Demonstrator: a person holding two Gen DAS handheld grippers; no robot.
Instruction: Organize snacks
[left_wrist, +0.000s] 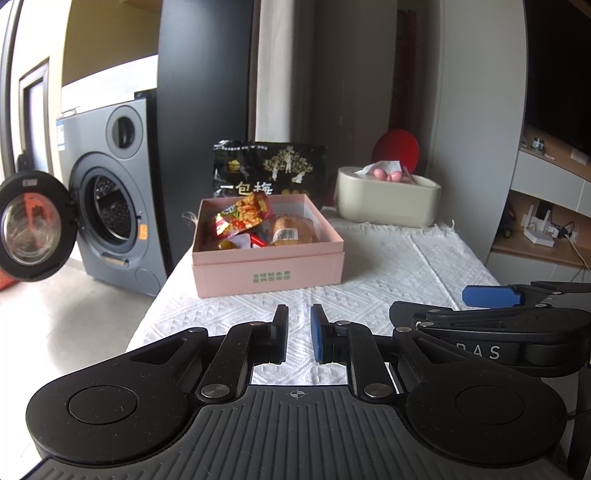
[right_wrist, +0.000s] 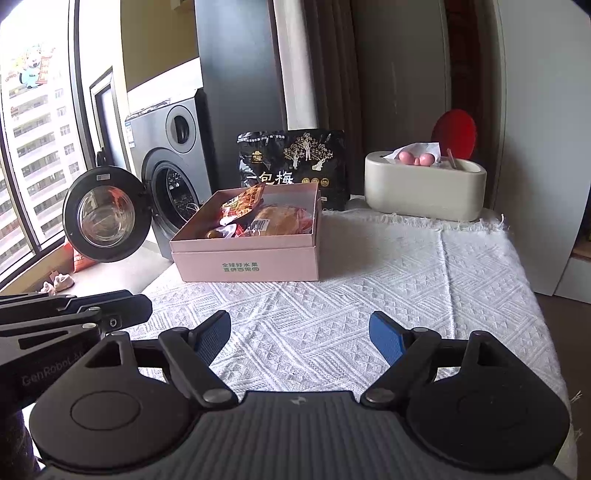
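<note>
Snacks sit in the pink box (left_wrist: 268, 275) on the white tablecloth (right_wrist: 332, 314): orange-red crisp packet (left_wrist: 245, 216), wrapped bread (left_wrist: 291, 230), small sweets. Black plum bag (left_wrist: 269, 170) stands upright just behind the box. Cream tissue holder (right_wrist: 424, 186) has tissue and pink balls on top. Left gripper (left_wrist: 300, 334) is nearly closed, empty; right gripper (right_wrist: 300, 338) is wide open, empty. Only the right view shows the window.

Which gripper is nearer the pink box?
Left, slightly. The left gripper sits directly before the pink box; the right gripper is off to its right.
</note>
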